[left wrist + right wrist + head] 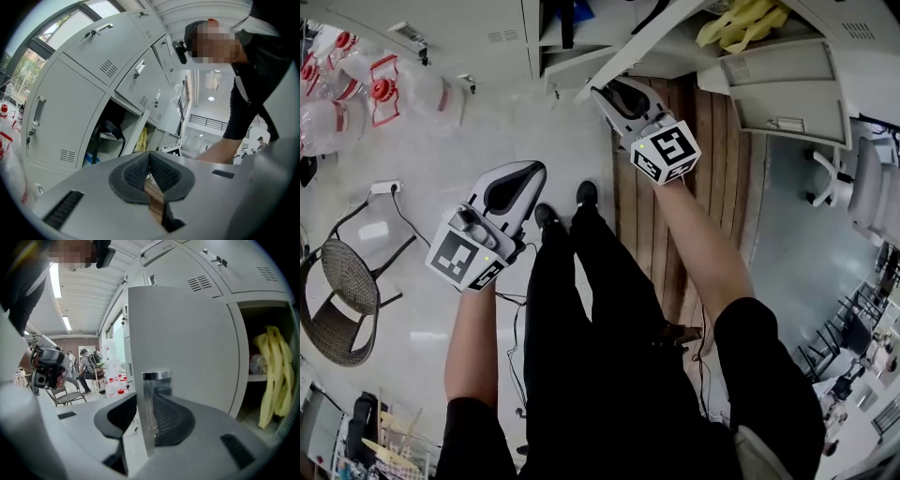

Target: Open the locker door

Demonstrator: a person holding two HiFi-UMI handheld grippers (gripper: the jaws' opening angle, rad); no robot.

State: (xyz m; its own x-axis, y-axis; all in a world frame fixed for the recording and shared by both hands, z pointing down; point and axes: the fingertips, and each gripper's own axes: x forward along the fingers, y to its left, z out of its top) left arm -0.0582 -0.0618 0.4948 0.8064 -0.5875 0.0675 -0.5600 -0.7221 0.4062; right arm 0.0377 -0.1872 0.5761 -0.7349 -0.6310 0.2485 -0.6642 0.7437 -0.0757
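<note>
**Grey steel door pinched at its handle edge, part-way open**

Grey sheet steel makes up the locker door (187, 348), which stands swung out from its compartment. In the head view it shows nearly edge-on as a pale slanted strip (647, 42). A chrome handle (155, 394) sits close to its free edge. The right gripper (143, 403) straddles the edge there, one pad on the inner side and one on the outer face, pinching the door between them. That hold looks deliberate: the free edge is farthest from the hinge, so a pull there turns the door most easily.

Behind the door the compartment is exposed, with a yellow cloth (272, 371) hanging inside beside a shelf. Judged from this, the task is well along. What seems left is to carry the edge further round its arc, with the wrist following so the pads do not slide off the thin sheet.

The left gripper (150, 157) has its pads pressed together on nothing. In the head view it hangs low beside the person's leg (525, 178), well apart from the door, probably to keep out of the door's swing.

The neighbouring lockers (70, 108) are closed. A wooden platform (712, 159) lies below the right arm. Clear bottles with red caps (356, 84) stand far off to the left.
</note>
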